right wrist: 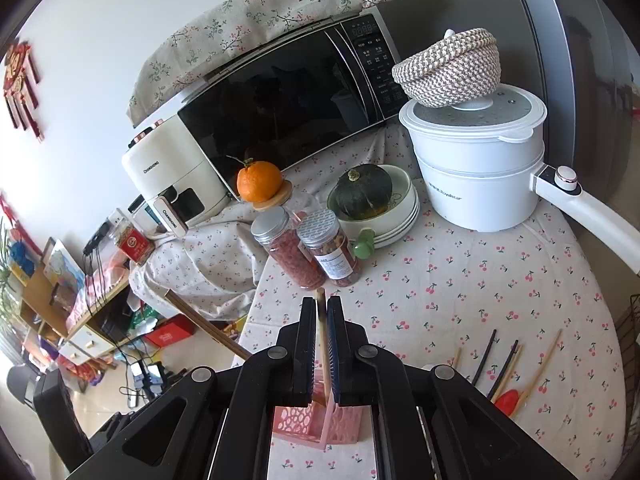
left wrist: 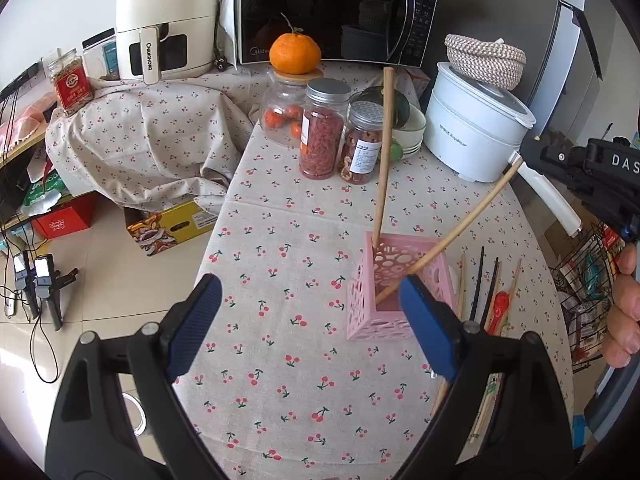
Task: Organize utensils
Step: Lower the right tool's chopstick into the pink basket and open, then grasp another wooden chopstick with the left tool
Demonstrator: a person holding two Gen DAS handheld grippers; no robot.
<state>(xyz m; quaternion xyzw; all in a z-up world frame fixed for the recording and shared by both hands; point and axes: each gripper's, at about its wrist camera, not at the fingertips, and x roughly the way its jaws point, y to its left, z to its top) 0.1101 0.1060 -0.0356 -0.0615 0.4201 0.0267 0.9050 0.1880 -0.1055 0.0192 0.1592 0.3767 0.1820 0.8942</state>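
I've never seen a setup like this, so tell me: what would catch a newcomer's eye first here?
Probably the pink holder in the middle of the cherry-print tablecloth, with two wooden chopsticks slanting out of it. The right gripper pinches one chopstick over the holder, while the left gripper stands open. Behind, a bright orange sits on a jar lid before the microwave.

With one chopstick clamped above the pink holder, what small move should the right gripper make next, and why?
Probably open the right gripper. Its jaws pinch a wooden chopstick whose lower end already sits inside the pink holder, so letting go should drop it beside the other chopstick there.
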